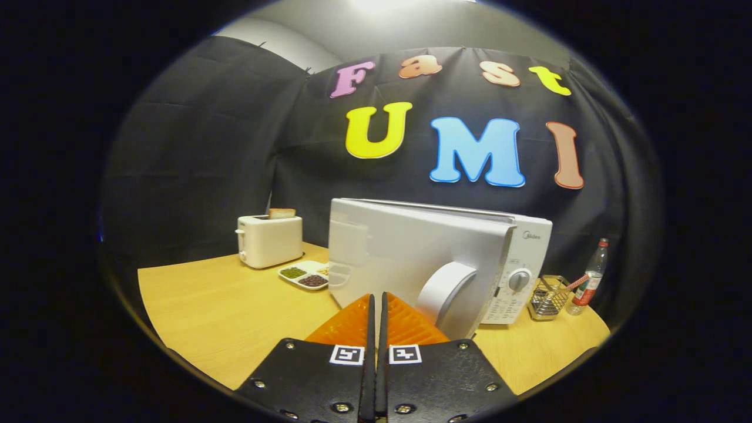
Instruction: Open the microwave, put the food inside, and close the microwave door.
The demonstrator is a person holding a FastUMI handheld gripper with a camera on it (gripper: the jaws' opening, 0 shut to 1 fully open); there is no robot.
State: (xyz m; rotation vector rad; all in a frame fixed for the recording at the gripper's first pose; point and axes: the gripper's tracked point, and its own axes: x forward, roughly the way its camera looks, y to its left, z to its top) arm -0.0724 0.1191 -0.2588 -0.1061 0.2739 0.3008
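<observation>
- toaster sat far left on the table, bread poking out
- sectioned food tray lay beside it, just left of the microwave
- fingers were clenched together, empty, right up near the half-open microwave door
- wire basket and bottle stood off right

1 microwave; 1 toaster; 1 bottle
</observation>
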